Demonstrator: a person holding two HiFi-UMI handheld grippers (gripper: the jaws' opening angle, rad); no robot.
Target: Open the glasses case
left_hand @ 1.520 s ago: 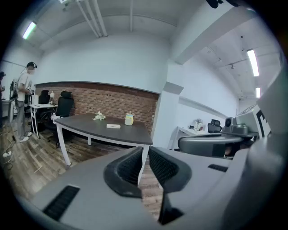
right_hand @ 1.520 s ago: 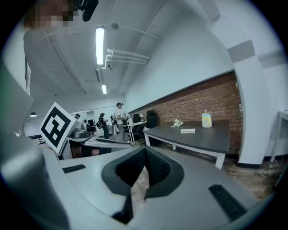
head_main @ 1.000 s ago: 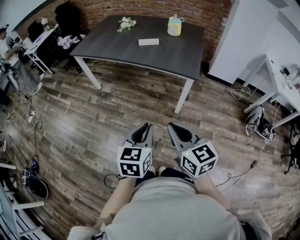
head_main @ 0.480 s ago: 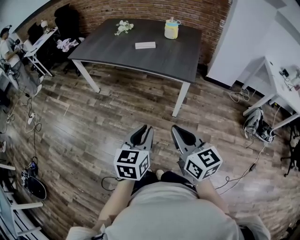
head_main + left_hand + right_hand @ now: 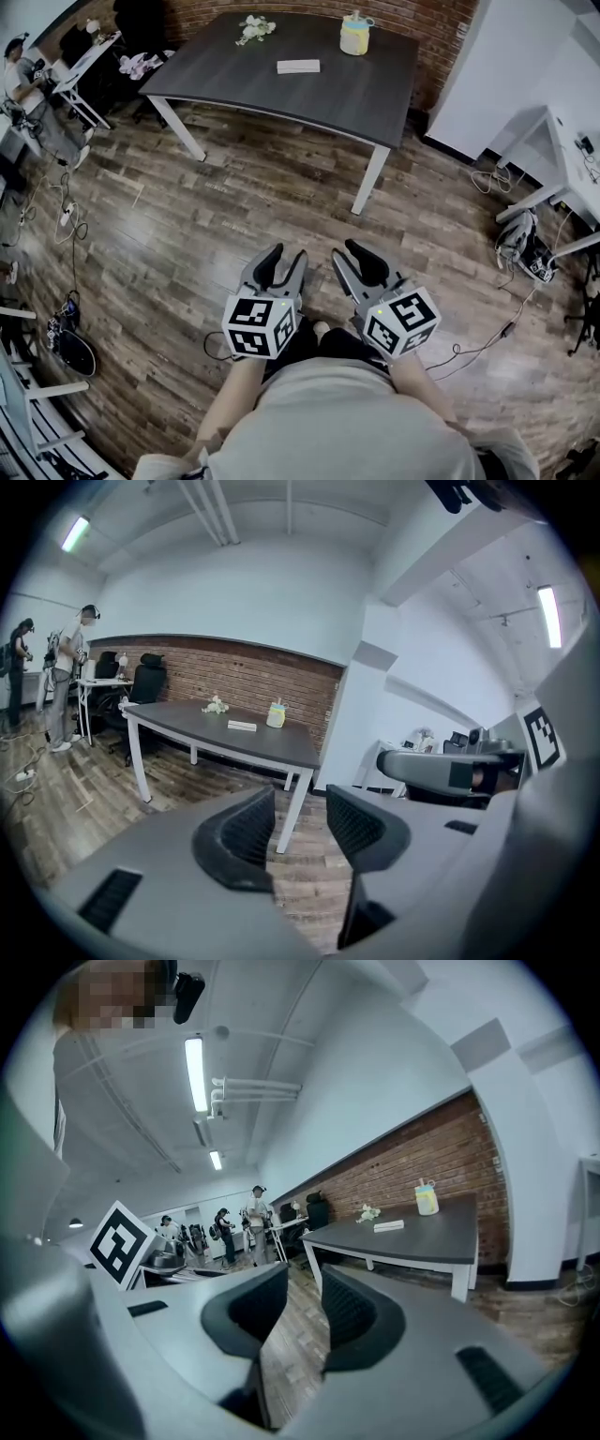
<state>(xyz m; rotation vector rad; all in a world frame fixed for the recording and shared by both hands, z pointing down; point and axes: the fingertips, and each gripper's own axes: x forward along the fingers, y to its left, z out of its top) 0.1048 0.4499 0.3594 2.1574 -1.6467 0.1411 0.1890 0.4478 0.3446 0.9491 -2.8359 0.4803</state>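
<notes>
Left claw (image 5: 284, 258), right claw (image 5: 349, 251) opening, empty. Flat white case (image 5: 298, 67) far off on dark tabletop (image 5: 356, 94); hasty reach may shove it.

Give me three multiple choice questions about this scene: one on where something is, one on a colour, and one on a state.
1. Where is the flat white case?
A. on the dark table
B. on the wooden floor
C. on a white desk

2. What colour is the body of the cup on that table?
A. red
B. yellow
C. black

3. How is the left claw?
A. shut on the case
B. shut on the cup
C. open, with nothing between its jaws

Answers:
1 A: the case lies on the tabletop, near the cup and the flowers.
2 B: its body is pale yellow under a light lid.
3 C: its jaws are opening, with a clear gap and nothing in it.
</notes>
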